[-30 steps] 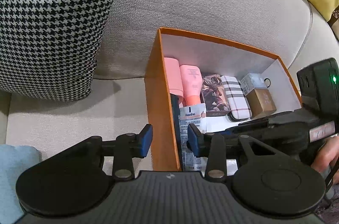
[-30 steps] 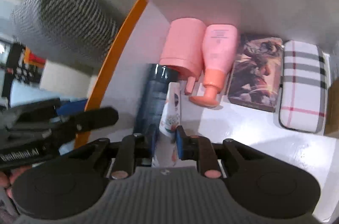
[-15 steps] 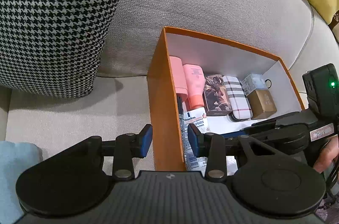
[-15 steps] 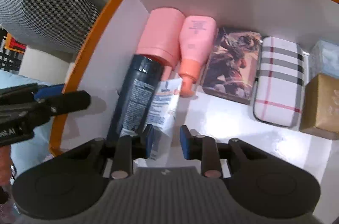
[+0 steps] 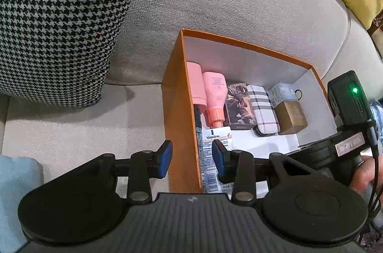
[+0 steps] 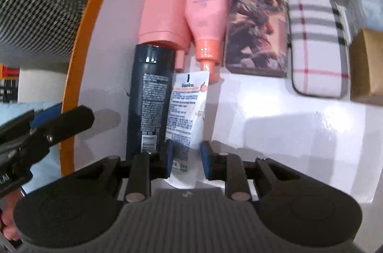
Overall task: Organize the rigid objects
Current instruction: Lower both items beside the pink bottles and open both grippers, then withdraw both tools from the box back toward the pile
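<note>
Only right-wrist view shows the dark can beside the Vaseline tube.

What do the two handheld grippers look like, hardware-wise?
Both the left gripper and the right gripper are matte black: ribbed body, two round discs, linkage arms with silver rivets, blue pads on the fingers. In the left view, the right unit carries a black box with green LED, a white label and a black cable.

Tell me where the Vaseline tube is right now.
The Vaseline tube lies in the orange box, near its left wall, right of the dark spray can and below the pink bottles. The open right gripper straddles its lower end.
</note>
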The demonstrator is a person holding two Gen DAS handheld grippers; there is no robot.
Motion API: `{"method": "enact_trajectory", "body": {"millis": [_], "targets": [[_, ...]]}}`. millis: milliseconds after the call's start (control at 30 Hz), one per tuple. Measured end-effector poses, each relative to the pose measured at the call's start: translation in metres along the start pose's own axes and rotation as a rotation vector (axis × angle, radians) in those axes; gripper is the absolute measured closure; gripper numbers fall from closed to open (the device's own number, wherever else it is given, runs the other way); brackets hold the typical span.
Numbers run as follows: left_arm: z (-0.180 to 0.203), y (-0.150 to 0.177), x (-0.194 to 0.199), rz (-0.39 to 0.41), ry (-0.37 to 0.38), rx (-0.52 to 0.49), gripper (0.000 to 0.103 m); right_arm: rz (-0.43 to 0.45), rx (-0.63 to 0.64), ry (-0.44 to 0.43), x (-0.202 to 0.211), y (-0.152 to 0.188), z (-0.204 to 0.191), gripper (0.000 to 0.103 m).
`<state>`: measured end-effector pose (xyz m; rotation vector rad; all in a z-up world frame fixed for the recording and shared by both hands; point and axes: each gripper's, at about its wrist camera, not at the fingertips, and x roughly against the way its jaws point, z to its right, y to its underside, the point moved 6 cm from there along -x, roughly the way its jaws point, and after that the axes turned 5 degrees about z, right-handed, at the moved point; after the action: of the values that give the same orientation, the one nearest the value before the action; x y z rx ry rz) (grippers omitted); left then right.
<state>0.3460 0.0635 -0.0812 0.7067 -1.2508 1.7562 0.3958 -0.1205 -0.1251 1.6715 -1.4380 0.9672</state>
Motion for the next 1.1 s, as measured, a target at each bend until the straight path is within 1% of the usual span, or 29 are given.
{"method": "enact_trajectory", "body": {"millis": [67,133,200,333,467,500,533,567,667,700,767,833,933,967,1000,1033,1100], "targets": [[-0.001,0.002,0.002,0.003,-0.001,0.010,0.058,-0.012,-0.025,-0.007,-0.004,0.000,0.003,0.071],[0.000,0.004,0.005,0.012,0.004,0.014,0.058,-0.015,-0.016,-0.012,-0.004,0.003,0.003,0.070],[0.002,0.006,0.012,0.036,0.013,0.008,0.058,0.016,0.012,0.000,0.000,0.005,-0.002,0.070],[0.009,0.013,0.032,0.081,0.023,-0.011,0.058,0.108,0.077,0.029,0.018,0.012,-0.010,0.070],[0.015,0.028,0.057,0.144,0.035,-0.029,0.058,0.269,0.155,0.056,0.050,0.024,-0.027,0.069],[0.017,0.033,0.063,0.162,0.039,-0.032,0.058,0.308,0.172,0.056,0.058,0.027,-0.030,0.067],[0.018,0.038,0.069,0.180,0.044,-0.036,0.058,0.358,0.193,0.054,0.069,0.033,-0.034,0.061],[0.019,0.044,0.075,0.196,0.049,-0.039,0.058,0.392,0.205,0.055,0.077,0.037,-0.037,0.060],[0.020,0.059,0.088,0.232,0.048,-0.043,0.058,0.509,0.248,0.061,0.105,0.058,-0.047,0.060],[0.020,0.064,0.090,0.240,0.043,-0.047,0.058,0.538,0.253,0.060,0.115,0.061,-0.048,0.060],[0.018,0.073,0.093,0.252,0.039,-0.046,0.058,0.615,0.259,0.042,0.129,0.079,-0.051,0.060],[0.016,0.084,0.093,0.243,0.053,-0.030,0.058,0.677,0.256,0.016,0.138,0.095,-0.054,0.060],[0.014,0.101,0.089,0.230,0.067,-0.002,0.058,0.728,0.256,0.023,0.136,0.121,-0.055,0.059],[0.015,0.105,0.086,0.223,0.062,0.001,0.058,0.734,0.259,0.033,0.131,0.130,-0.054,0.057],[0.015,0.111,0.084,0.217,0.057,0.003,0.058,0.735,0.254,0.040,0.123,0.138,-0.053,0.052],[0.015,0.117,0.082,0.209,0.054,0.002,0.058,0.723,0.248,0.040,0.115,0.145,-0.050,0.052],[0.015,0.129,0.077,0.194,0.035,-0.005,0.058,0.670,0.221,0.038,0.091,0.159,-0.041,0.052]]}}
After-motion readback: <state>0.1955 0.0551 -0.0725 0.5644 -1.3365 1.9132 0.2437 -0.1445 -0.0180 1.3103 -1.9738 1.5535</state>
